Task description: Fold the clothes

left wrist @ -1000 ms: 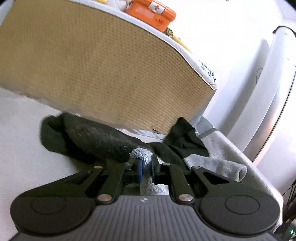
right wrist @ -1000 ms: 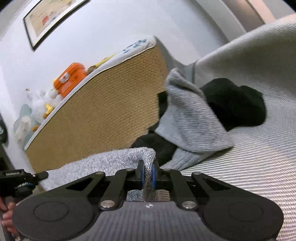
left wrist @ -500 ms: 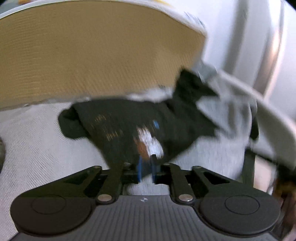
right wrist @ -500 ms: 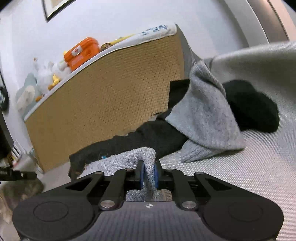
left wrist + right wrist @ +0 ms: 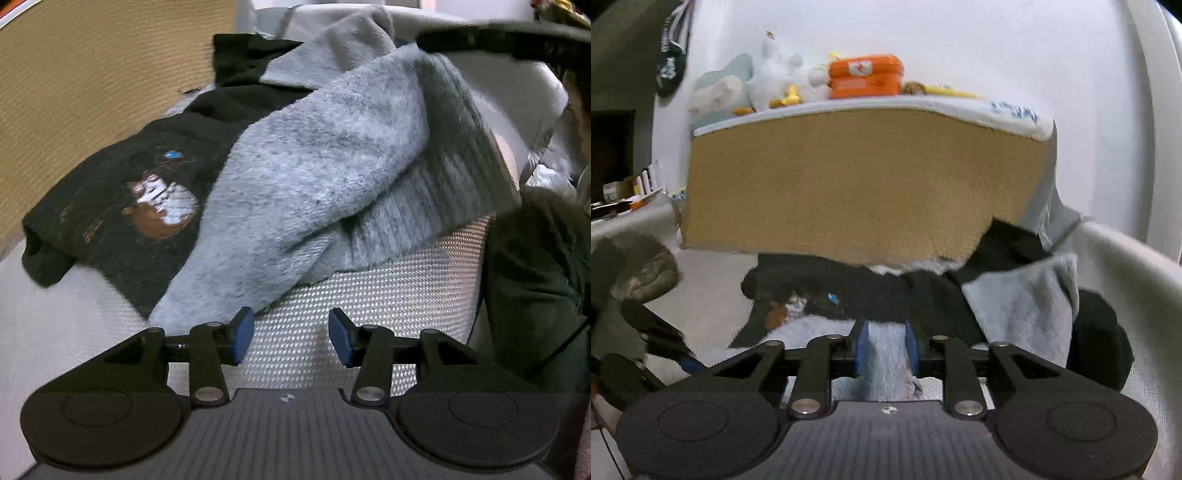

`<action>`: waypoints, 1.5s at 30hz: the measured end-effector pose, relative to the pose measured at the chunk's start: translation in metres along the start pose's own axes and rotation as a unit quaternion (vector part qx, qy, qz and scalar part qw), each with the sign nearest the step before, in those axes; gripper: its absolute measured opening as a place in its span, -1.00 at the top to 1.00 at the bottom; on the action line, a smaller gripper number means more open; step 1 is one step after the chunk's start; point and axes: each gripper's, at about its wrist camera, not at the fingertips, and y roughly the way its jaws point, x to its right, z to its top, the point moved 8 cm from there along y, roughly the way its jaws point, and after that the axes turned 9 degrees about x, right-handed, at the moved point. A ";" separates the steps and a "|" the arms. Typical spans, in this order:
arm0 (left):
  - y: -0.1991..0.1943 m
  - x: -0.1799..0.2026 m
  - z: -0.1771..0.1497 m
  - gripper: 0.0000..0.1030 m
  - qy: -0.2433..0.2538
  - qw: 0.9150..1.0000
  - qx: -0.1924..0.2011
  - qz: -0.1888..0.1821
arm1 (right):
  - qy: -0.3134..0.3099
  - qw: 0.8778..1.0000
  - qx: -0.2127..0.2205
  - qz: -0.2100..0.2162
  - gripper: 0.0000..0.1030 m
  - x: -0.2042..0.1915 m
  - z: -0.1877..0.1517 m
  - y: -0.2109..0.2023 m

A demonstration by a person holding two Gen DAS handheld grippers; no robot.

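A grey knit sweater lies crumpled across a black garment with a brown and white print on a white woven cover. My left gripper points down at the cover just short of the sweater's near edge. Its jaws are opening and nothing is between the blue pads. In the right wrist view the grey sweater drapes over the black garment. My right gripper is opening too, with a fold of grey knit lying loose between its pads.
A tan woven panel stands right behind the clothes. On its white top are an orange first-aid box and plush toys. A person's dark sleeve is at the right, a camouflage sleeve at the left.
Both grippers were shut on the grey sweater. The left one has let go, opened and tipped down toward the cover. The right one's jaws have parted and it has risen and rolled level.
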 end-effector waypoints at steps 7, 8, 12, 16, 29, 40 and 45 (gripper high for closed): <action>0.020 -0.020 0.005 -0.06 0.026 0.998 0.006 0.052 | 0.007 0.999 -0.019 0.030 0.13 -0.015 0.000 -0.003; 0.023 -0.022 0.004 -0.06 0.027 0.998 0.006 0.052 | 0.009 0.998 -0.026 0.049 0.13 -0.023 -0.005 -0.004; 0.021 -0.028 0.005 -0.01 0.009 0.998 0.023 0.052 | -0.028 0.990 -0.087 0.108 0.13 -0.066 -0.044 0.003; 0.010 -0.031 0.002 0.21 0.003 0.998 0.029 0.052 | -0.069 0.976 -0.161 0.131 0.14 -0.099 -0.090 0.022; 0.007 -0.067 0.018 0.26 -0.036 0.995 0.045 0.080 | -0.200 0.955 -0.196 0.096 -0.04 -0.113 -0.109 0.063; 0.004 -0.073 0.016 0.23 -0.049 0.995 0.048 0.075 | -0.222 0.956 -0.179 0.067 0.86 -0.117 -0.100 0.075; -0.009 -0.070 0.017 0.22 -0.052 0.995 0.062 0.057 | -0.246 0.962 -0.104 0.048 0.87 -0.121 -0.071 0.036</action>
